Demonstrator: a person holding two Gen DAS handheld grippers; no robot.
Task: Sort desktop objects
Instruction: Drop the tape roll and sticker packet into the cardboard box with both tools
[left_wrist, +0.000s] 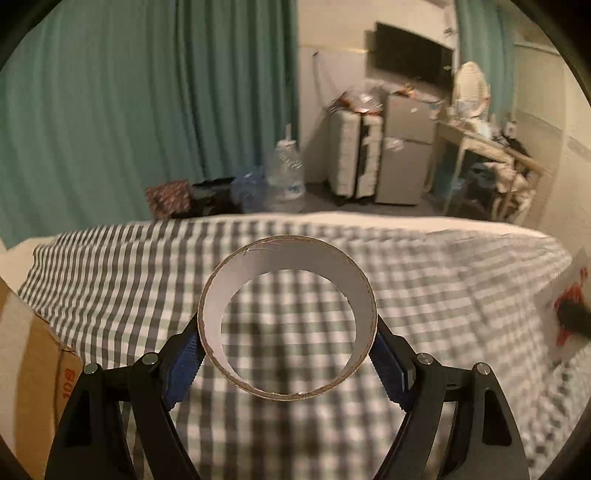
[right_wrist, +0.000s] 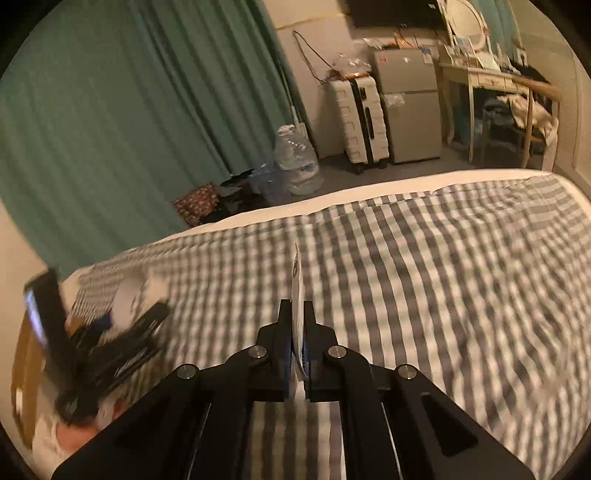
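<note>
The left gripper (left_wrist: 288, 354) clamped a brown cardboard tape-roll core with a white inner wall (left_wrist: 287, 321) by its outer sides at centre frame, above a grey-and-white checked bed cover (left_wrist: 443, 295), with a brown cardboard box (left_wrist: 33, 376) at the lower left edge. The right gripper (right_wrist: 297, 314), nearly closed, pinched a thin white card (right_wrist: 297, 291) edge-on at centre frame. The round core, held only at two points, could probably roll out of the pads if tilted, and the card, gripped low, could slip or bend.
</note>
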